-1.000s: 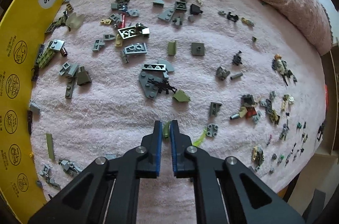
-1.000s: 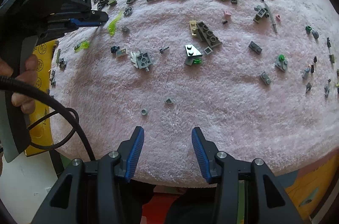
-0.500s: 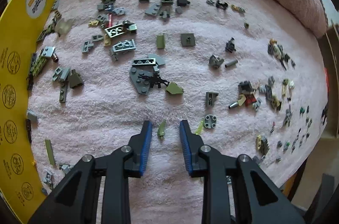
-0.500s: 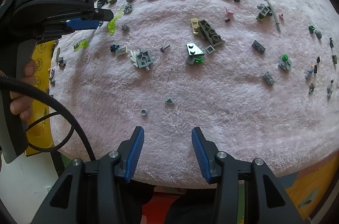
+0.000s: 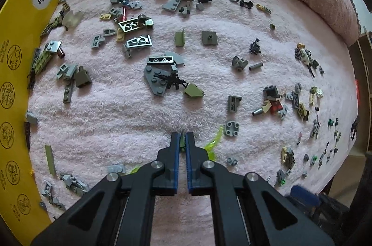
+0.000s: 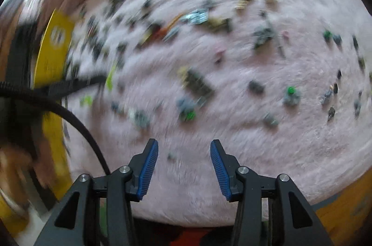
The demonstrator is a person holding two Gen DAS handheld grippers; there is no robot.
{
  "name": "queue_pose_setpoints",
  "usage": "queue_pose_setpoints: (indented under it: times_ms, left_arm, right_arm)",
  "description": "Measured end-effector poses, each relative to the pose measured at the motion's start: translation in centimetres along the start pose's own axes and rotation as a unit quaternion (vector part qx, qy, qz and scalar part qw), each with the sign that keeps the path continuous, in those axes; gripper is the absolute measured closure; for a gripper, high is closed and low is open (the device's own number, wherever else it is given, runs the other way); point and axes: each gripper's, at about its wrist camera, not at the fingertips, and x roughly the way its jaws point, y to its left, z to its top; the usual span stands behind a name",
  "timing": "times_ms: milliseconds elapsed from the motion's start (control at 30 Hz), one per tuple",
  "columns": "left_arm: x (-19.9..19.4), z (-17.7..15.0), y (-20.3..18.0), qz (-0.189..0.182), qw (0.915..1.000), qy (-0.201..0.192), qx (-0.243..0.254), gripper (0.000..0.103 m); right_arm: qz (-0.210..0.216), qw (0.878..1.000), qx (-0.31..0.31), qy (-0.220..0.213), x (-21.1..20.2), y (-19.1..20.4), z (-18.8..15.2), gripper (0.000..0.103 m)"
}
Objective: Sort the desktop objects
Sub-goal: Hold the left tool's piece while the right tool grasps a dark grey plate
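Note:
Many small toy-brick parts lie scattered on a pink towel (image 5: 116,120). My left gripper (image 5: 183,137) points down at the towel, its jaws closing tight on a small olive-green piece (image 5: 182,141) pinched between the tips. A translucent neon-green shard (image 5: 212,142) lies just right of those tips, below a round grey plate (image 5: 231,128). The right wrist view is motion-blurred. In it my right gripper (image 6: 184,144) stands open over bare towel (image 6: 232,153) with nothing between its fingers. The left gripper shows there as a dark blur (image 6: 76,84) at the left.
A yellow cardboard box (image 5: 21,36) walls the towel's left side. A dark grey wedge plate with a black toy gun (image 5: 160,81) lies mid-towel. Grey and olive parts cluster at the upper left, tiny parts at the right edge. A black cable (image 6: 69,113) crosses the right view.
The left gripper's jaws opened around the small olive-green piece, then closed on it again. The right gripper swung and rolled sideways, blurring its view, and kept the same opening.

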Motion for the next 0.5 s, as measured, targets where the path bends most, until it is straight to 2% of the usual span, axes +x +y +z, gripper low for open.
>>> queue_pose_setpoints:
  times_ms: [33, 100, 267, 300, 400, 500]
  left_arm:
    - [0.0, -0.1, 0.2, -0.001, 1.0000, -0.001, -0.002, 0.098]
    - [-0.1, -0.3, 0.5, -0.002, 1.0000, -0.003, -0.003, 0.098]
    - [-0.3, -0.9, 1.4, -0.006, 1.0000, -0.005, 0.003, 0.098]
    - [-0.4, -1.0, 1.5, -0.006, 1.0000, -0.006, 0.005, 0.098]
    - [-0.6, -1.3, 1.9, -0.008, 0.9999, -0.008, 0.006, 0.098]
    - [-0.8, -1.6, 2.5, -0.012, 0.9999, -0.008, 0.004, 0.098]
  right_arm:
    - [0.006, 1.000, 0.024, -0.005, -0.1, -0.7, 0.8, 0.055]
    - [0.001, 0.999, 0.033, -0.019, -0.1, -1.0, 1.5, 0.055]
    - [-0.025, 0.999, -0.026, -0.027, 0.8, 0.1, 3.2, 0.055]
    - [-0.029, 0.998, -0.044, -0.022, 1.2, 0.4, 3.4, 0.059]
    - [-0.055, 0.995, -0.085, -0.020, 1.7, 0.8, 3.4, 0.084]
    - [-0.051, 0.994, -0.098, -0.021, 1.0, 0.6, 3.2, 0.086]
